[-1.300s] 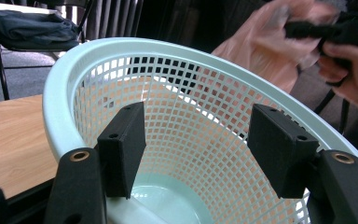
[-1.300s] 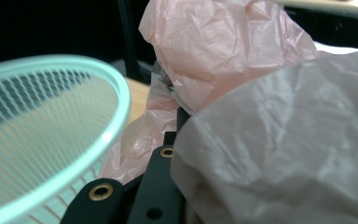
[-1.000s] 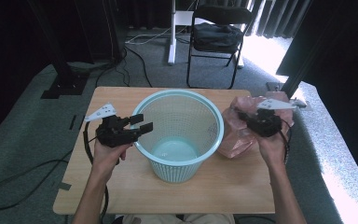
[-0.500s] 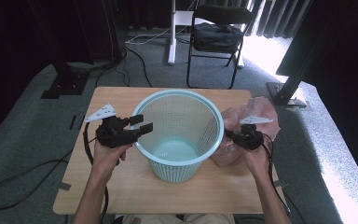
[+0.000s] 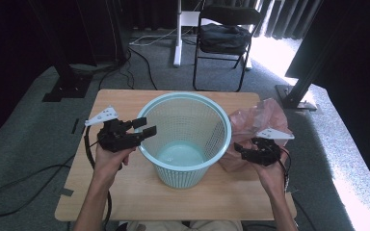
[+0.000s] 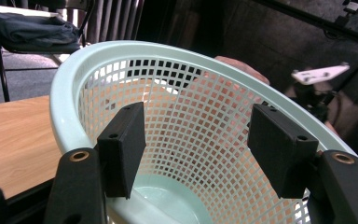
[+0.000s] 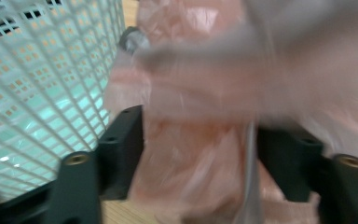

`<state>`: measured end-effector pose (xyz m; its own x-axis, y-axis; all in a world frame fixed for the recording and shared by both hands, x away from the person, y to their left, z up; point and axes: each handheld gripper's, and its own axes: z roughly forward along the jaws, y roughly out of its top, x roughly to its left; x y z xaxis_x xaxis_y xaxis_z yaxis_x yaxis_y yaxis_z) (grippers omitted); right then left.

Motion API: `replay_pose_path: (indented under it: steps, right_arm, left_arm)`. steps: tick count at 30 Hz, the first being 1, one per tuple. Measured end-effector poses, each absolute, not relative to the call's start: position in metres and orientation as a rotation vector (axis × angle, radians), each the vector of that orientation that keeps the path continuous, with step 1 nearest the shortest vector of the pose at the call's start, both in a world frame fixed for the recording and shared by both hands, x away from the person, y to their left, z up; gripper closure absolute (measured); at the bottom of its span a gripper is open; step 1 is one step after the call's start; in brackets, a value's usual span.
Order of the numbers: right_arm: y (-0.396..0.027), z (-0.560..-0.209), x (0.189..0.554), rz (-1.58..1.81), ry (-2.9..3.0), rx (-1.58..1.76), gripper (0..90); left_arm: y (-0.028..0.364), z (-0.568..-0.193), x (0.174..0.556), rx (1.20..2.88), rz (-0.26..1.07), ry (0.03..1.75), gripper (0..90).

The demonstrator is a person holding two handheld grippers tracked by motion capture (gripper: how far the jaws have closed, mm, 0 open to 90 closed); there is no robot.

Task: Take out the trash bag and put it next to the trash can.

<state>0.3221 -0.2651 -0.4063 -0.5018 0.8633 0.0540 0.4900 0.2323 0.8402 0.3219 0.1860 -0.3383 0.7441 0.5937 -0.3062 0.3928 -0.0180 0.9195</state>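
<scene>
A light teal mesh basket (image 5: pixel 188 96) stands upright in the middle of the wooden table (image 5: pixel 125 192). At its left side my left gripper (image 5: pixel 147 125) is open, with the rim (image 6: pixel 65 93) just under its left jaw and nothing gripped (image 6: pixel 200 140). A crumpled pink plastic bag (image 5: pixel 260 118) lies against the basket's right side. My right gripper (image 5: pixel 238 150) is low beside it. Its jaws have just been opening and stand wide, with the blurred bag (image 7: pixel 186 84) between them (image 7: pixel 198 149) and the basket wall (image 7: pixel 37 70) at the left.
Behind the table stand a folding chair (image 5: pixel 226 29) with a dark bag on it and a white pole (image 5: pixel 177 33). Cables trail over the grey floor at the left (image 5: pixel 24 183). A black stand foot (image 5: pixel 294 96) sits off the table's right corner.
My right gripper moved down and toward the basket's lower right side, and its jaws went from shut to wide open around the pink bag. The left gripper stayed where it was.
</scene>
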Motion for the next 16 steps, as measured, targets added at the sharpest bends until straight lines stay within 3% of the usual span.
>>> replay_pose_path:
  steps: [7,16]
  right_arm:
    - [-0.266,-0.391,0.296,1.226,2.026,1.189,16.1]
    - [-0.263,-0.382,0.262,1.284,1.900,1.177,15.6]
  left_arm:
    - [0.186,-0.338,0.323,1.638,0.192,0.804,37.3]
    - [0.186,-0.338,0.322,1.637,0.192,0.805,37.2]
